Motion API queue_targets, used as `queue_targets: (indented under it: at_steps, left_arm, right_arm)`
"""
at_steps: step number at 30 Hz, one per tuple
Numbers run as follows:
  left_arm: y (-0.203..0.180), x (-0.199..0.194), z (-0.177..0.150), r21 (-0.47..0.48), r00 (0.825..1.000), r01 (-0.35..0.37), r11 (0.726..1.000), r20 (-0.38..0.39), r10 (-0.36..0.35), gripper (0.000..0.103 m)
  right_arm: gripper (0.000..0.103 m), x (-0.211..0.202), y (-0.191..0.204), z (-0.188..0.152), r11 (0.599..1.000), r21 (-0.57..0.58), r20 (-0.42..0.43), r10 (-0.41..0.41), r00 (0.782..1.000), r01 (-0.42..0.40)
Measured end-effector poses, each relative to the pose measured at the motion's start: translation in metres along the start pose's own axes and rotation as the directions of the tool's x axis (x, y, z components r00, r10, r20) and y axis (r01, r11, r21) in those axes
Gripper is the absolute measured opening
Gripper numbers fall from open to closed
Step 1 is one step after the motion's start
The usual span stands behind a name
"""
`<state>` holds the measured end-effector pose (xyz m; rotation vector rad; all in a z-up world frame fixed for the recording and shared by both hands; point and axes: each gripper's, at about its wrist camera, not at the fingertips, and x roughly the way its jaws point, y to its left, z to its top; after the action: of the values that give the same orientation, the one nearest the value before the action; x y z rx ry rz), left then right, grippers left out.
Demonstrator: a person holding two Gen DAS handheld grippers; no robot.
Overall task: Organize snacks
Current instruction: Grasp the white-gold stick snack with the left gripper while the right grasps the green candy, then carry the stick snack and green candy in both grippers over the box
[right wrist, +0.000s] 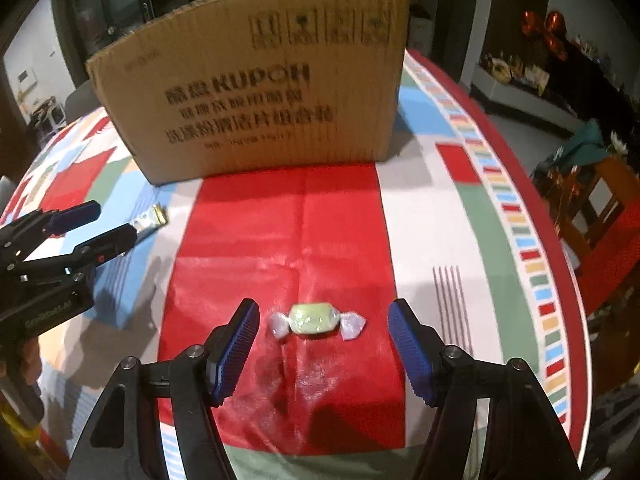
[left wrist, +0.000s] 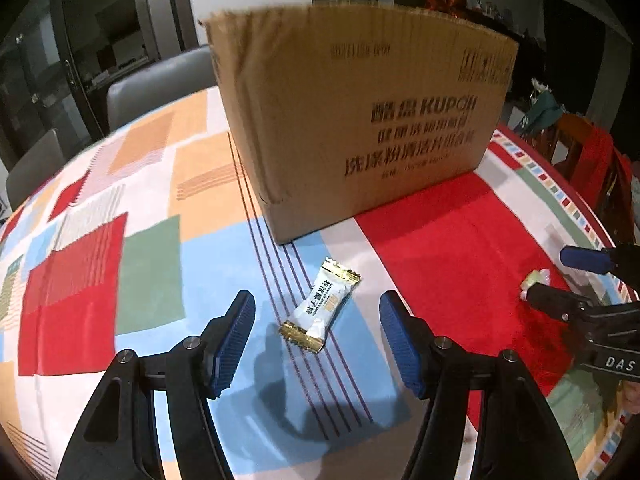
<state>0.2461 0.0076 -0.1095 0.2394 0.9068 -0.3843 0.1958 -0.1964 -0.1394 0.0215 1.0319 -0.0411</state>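
A white candy with gold ends (left wrist: 321, 306) lies on the patterned tablecloth, between the open fingers of my left gripper (left wrist: 318, 312), just ahead of the tips. It also shows in the right wrist view (right wrist: 150, 218). A pale green twist-wrapped candy (right wrist: 314, 319) lies on the red patch between the open fingers of my right gripper (right wrist: 323, 316). In the left wrist view the green candy (left wrist: 534, 279) sits between the right gripper's fingers. A cardboard box (left wrist: 360, 112) stands upright behind both candies; it also shows in the right wrist view (right wrist: 256, 92).
The round table (right wrist: 440, 208) has a multicoloured cloth with a striped border. Grey chairs (left wrist: 156, 84) stand at the far left. A wooden chair with red cloth (right wrist: 600, 216) stands off the table's right edge.
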Motion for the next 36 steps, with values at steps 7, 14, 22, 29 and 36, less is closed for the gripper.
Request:
queue_targets:
  at_steps: [7, 14, 22, 29, 36]
  left_arm:
    - [0.000, 0.016, 0.003, -0.005, 1.000, -0.011, 1.000, -0.018, 0.011, 0.060]
    - [-0.003, 0.025, 0.000, -0.028, 0.998, 0.023, 0.999, -0.049, -0.024, 0.032]
    - [-0.013, 0.012, -0.008, -0.039, 0.998, 0.039, 0.999, -0.057, -0.041, 0.020]
    - [-0.027, -0.007, -0.015, -0.079, 0.996, 0.071, 0.994, -0.040, -0.075, 0.020]
    - [-0.039, -0.022, -0.020, -0.120, 0.996, 0.084, 0.989, -0.025, -0.087, 0.020]
  right_arm:
    - [0.068, 0.011, -0.001, -0.006, 1.000, 0.000, -0.034, 0.010, 0.999, -0.010]
    - [0.068, 0.010, 0.000, -0.008, 1.000, -0.024, -0.018, 0.017, 1.000, -0.018]
    - [0.050, 0.011, -0.008, -0.007, 0.999, -0.048, 0.020, 0.022, 1.000, -0.021]
    - [0.044, 0.008, -0.014, -0.011, 0.997, -0.062, 0.044, 0.057, 0.997, -0.054]
    - [0.035, 0.005, -0.019, -0.011, 0.994, -0.070, 0.062, 0.085, 0.994, -0.080]
